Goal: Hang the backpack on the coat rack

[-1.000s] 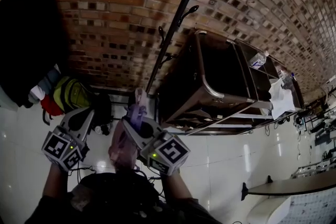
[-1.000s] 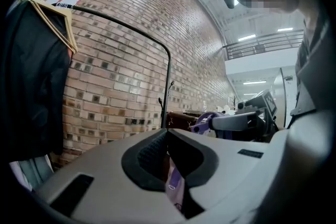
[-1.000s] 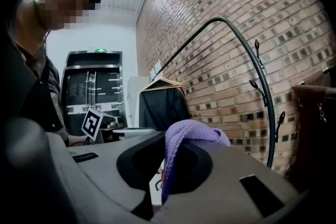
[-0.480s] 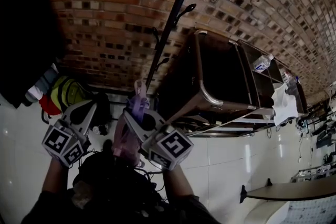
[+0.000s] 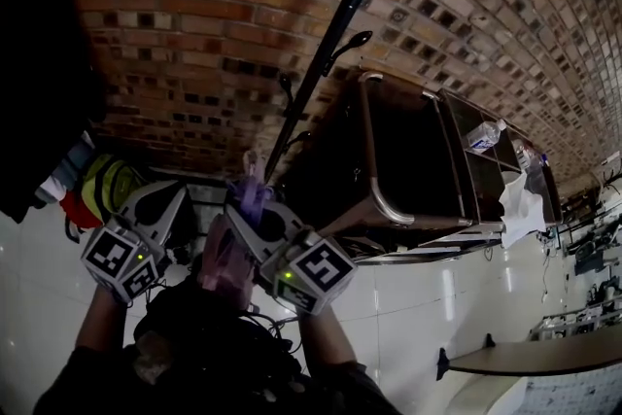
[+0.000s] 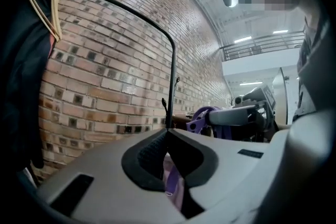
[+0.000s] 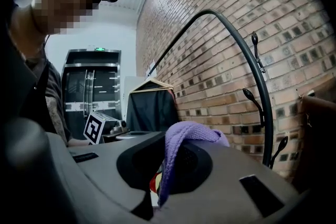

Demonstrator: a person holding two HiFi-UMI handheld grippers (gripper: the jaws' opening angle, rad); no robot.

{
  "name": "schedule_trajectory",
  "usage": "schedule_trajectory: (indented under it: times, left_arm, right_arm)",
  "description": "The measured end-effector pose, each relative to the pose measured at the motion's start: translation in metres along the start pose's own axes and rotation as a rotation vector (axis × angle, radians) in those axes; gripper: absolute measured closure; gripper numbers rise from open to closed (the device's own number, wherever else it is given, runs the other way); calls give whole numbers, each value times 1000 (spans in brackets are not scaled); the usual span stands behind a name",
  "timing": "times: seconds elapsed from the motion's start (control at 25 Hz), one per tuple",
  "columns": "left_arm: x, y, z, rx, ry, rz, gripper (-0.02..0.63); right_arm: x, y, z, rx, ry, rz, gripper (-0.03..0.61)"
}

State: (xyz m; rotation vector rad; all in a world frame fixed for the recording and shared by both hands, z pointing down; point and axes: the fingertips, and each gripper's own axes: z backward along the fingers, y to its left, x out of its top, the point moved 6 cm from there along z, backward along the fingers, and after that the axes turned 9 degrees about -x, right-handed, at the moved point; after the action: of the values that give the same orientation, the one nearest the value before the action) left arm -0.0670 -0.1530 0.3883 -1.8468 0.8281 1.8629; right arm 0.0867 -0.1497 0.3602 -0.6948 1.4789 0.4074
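The left gripper (image 5: 180,193) and right gripper (image 5: 249,199) point forward, level and side by side. The left's jaws are closed on a strap (image 6: 173,186), the right's on a purple handle (image 7: 189,134).

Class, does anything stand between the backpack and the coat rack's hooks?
Nothing visible does. The right gripper holds the backpack by its purple strap. The coat rack stands ahead, its hooks bare. The dark cabinet stands beside the rack, not in the path.
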Motion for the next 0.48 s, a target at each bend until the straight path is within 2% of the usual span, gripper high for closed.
schedule_trajectory:
  times: [0.48]
  left_arm:
    - [18,96,-61,-48,1,14,600]
  right_arm:
    - [36,-68,-89,-2,2,22,551]
